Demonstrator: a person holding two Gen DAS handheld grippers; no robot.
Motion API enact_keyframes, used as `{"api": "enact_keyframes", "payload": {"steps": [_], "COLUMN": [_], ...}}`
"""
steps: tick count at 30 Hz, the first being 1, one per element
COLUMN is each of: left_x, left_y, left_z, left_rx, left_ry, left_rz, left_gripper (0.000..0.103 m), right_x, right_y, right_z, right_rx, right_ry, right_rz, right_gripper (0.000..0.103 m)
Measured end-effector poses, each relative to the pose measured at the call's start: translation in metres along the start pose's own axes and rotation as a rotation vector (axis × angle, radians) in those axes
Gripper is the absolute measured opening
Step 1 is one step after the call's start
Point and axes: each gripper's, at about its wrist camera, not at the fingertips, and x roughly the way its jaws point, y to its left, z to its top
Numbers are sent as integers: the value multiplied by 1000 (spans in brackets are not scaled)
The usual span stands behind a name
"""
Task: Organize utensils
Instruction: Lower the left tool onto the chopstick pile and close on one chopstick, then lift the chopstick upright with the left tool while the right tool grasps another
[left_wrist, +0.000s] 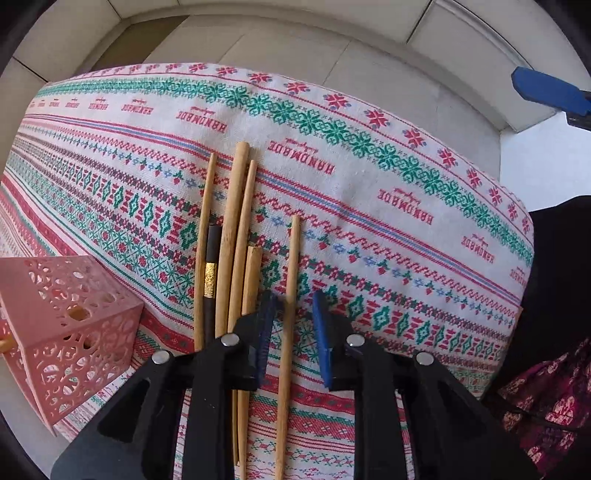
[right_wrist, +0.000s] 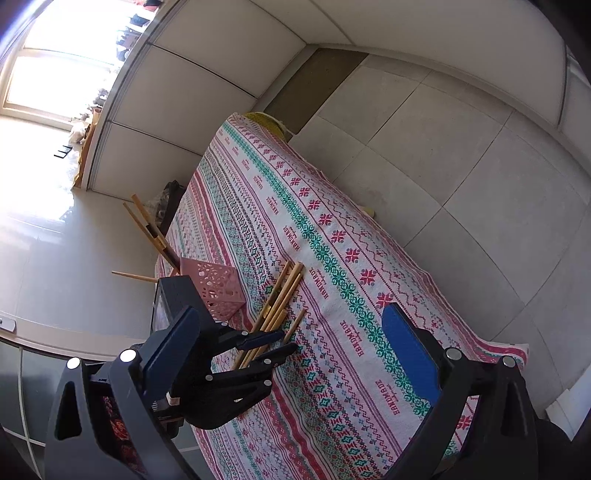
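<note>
Several wooden chopsticks (left_wrist: 232, 240) lie side by side on the patterned cloth, one of them black with a gold band (left_wrist: 211, 273). A single wooden chopstick (left_wrist: 291, 295) lies a little to their right, and my left gripper (left_wrist: 293, 323) points straight down over it. Its jaws stand narrowly open astride that chopstick, with a gap to the right pad. From the right wrist view, the left gripper (right_wrist: 286, 342) hangs over the near end of the chopstick bunch (right_wrist: 280, 295). My right gripper (right_wrist: 295, 354) stays wide open and holds nothing. A pink perforated holder (left_wrist: 66, 325) (right_wrist: 218, 288) stands left of the bunch with sticks poking out.
The patterned cloth (left_wrist: 369, 184) covers a table whose far edge drops to a grey tiled floor (right_wrist: 443, 166). A person's dark, red-patterned clothing (left_wrist: 546, 398) is at the right. One blue pad of the right gripper (left_wrist: 546, 92) shows at the upper right.
</note>
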Motion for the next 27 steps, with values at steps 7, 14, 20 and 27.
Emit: {"api": "enact_keyframes", "payload": {"steps": [7, 14, 20, 27], "left_x": [1, -80, -122, -147], "left_y": [-5, -7, -52, -72], "left_z": [-41, -159, -261, -301], "left_rx": [-226, -544, -633, -605], "left_ry": [-121, -492, -838, -979], "left_rz": [25, -62, -102, -103], "left_gripper": [5, 5, 5, 5], "right_x": [12, 96, 144, 165], "right_y": [-6, 8, 24, 52], "right_z": [2, -23, -49, -48], "right_rx": [39, 135, 250, 190], "right_ry": [26, 300, 345, 251], "right_rz": [-28, -35, -116, -285], "right_gripper": [96, 46, 21, 8]}}
